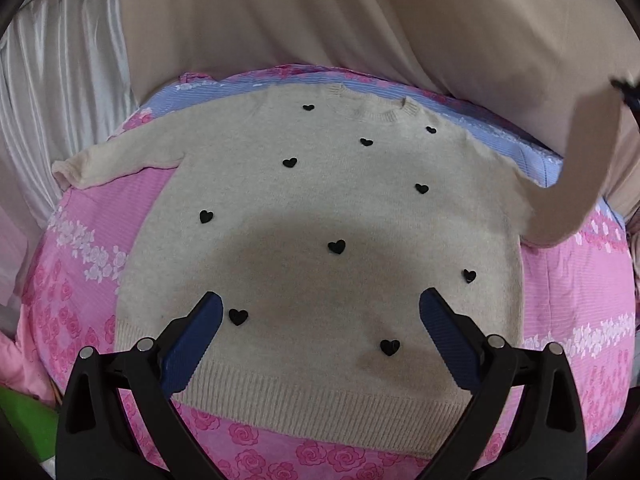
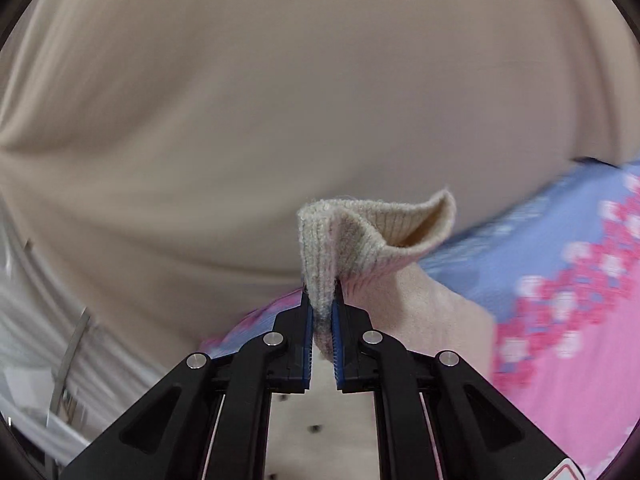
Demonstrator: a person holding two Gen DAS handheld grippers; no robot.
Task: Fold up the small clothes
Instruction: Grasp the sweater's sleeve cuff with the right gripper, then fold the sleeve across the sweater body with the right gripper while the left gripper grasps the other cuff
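A small beige knit sweater [image 1: 320,208] dotted with black hearts lies flat on a pink rose-print sheet [image 1: 580,300], neck at the far side. My left gripper [image 1: 320,304] hovers open above the sweater's lower half, near the ribbed hem, with nothing between its blue pads. The sweater's right sleeve [image 1: 576,176] is lifted up and to the right, blurred. In the right wrist view my right gripper [image 2: 322,292] is shut on that sleeve's ribbed cuff [image 2: 360,232], which flares open above the fingertips. The left sleeve [image 1: 116,160] lies spread out flat.
A large beige cushion or padded headboard [image 1: 320,12] stands behind the sweater. White satin drapery [image 1: 60,80] hangs at the left. The sheet turns blue [image 2: 520,240] along its far edge. A green object [image 1: 24,420] shows at the lower left.
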